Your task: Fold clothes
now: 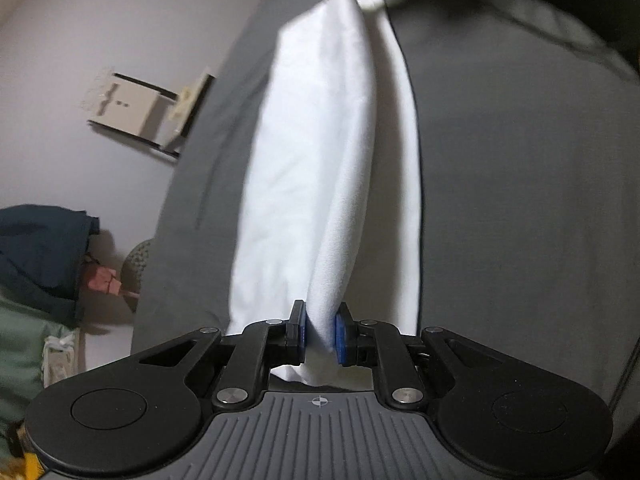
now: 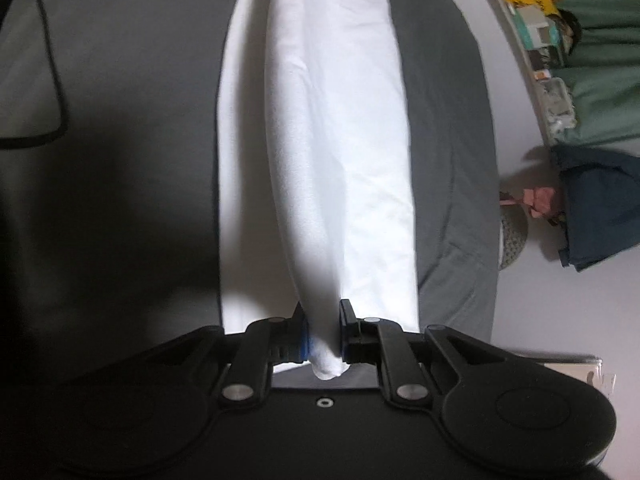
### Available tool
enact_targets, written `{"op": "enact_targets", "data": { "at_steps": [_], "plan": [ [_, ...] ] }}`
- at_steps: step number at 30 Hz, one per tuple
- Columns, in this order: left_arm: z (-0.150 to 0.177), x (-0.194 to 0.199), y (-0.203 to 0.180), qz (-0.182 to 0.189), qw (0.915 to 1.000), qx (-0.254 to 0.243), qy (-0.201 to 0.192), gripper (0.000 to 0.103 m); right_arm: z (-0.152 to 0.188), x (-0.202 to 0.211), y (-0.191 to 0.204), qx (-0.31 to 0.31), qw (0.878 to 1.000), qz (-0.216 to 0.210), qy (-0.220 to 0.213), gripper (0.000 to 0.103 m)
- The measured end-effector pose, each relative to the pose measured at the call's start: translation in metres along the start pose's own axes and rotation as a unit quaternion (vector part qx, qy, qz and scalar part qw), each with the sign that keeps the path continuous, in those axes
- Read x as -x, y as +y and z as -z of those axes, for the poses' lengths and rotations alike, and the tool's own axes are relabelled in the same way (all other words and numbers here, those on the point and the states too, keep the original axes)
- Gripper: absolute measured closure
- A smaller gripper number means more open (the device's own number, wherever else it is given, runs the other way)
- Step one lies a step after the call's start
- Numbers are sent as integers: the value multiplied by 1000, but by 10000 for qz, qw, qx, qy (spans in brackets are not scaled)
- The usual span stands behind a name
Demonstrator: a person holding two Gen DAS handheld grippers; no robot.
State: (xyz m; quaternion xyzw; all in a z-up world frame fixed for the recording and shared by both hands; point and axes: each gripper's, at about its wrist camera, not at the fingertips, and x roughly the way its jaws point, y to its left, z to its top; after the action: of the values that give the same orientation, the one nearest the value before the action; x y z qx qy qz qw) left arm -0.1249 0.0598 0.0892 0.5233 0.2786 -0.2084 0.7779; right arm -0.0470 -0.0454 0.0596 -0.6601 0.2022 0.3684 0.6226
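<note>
White garment [image 1: 320, 160] stretches lengthwise between left claw [image 1: 320, 334] and right claw [image 2: 323, 332], each pinching an end.

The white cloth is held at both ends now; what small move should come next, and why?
Probably lower both grippers together toward the grey surface. The left gripper and the right gripper are each shut on one end of the white cloth, which hangs stretched between them above the surface, so it likely must be laid down before folding.

Plain white cotton garment [image 1: 316, 168], unpatterned, over a plain dark grey fabric surface [image 1: 512, 184]. Black gripper fingers with blue pads [image 1: 341, 336]. Far left: pale lilac wall [image 1: 100, 20], navy blue jacket [image 1: 40, 252].
</note>
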Motion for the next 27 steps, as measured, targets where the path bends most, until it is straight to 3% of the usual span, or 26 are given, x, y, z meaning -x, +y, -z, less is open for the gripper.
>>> {"op": "enact_targets", "data": {
  "at_steps": [5, 8, 11, 13, 14, 15, 16, 17, 19, 21, 22, 23, 24, 25, 26, 27],
  "plan": [
    [13, -17, -10, 312, 9993, 45, 192, 88, -5, -16, 14, 10, 9995, -266, 174, 83],
    [14, -27, -17, 321, 9987, 234, 319, 85, -5, -20, 19, -26, 9995, -209, 218, 81],
    [14, -20, -10, 384, 9964, 659, 372, 80, 2, -14, 3, -465, 9979, -325, 304, 65],
    [17, -12, -2, 607, 9919, 1046, 385, 54, 13, -3, -10, -1026, 9928, -537, 297, 57],
    [19, -2, 1, 609, 9903, 1210, 322, 30, 17, 3, -20, -1373, 9881, -646, 262, 57],
    [21, 9, 2, 574, 9887, 1366, 239, 23, 23, 10, -28, -1830, 9799, -775, 170, 57],
    [22, 16, 7, 507, 9864, 1554, 175, 23, 29, 17, -37, -2297, 9690, -906, 70, 57],
    [23, 21, 12, 428, 9835, 1753, 119, 23, 35, 25, -46, -2858, 9525, -1045, -119, 55],
    [25, 31, 23, 270, 9763, 2149, 6, 23, 46, 36, -64, -3986, 9072, -1227, -544, 48],
    [23, 32, 43, 230, 9593, 2805, -247, 23, 56, 41, -81, -5065, 8469, -1282, -989, 22],
    [20, 32, 50, 230, 9475, 3162, -406, 23, 60, 43, -85, -5587, 8107, -1281, -1190, 20],
    [17, 31, 55, 233, 9323, 3559, -595, 23, 66, 43, -82, -6134, 7656, -1333, -1408, 20],
    [14, 27, 61, 221, 9112, 4027, -838, 23, 70, 37, -81, -6601, 7209, -1404, -1575, 21],
    [10, 18, 66, 205, 8892, 4446, -1064, 23, 68, 26, -85, -6942, 6865, -1394, -1656, 21],
    [7, 9, 70, 190, 8659, 4832, -1278, 23, 64, 17, -86, -7158, 6637, -1304, -1734, 20],
    [3, -5, 72, 130, 8483, 5102, -1414, 23, 55, 4, -87, -7274, 6496, -1214, -1849, 21]
  ]
}}
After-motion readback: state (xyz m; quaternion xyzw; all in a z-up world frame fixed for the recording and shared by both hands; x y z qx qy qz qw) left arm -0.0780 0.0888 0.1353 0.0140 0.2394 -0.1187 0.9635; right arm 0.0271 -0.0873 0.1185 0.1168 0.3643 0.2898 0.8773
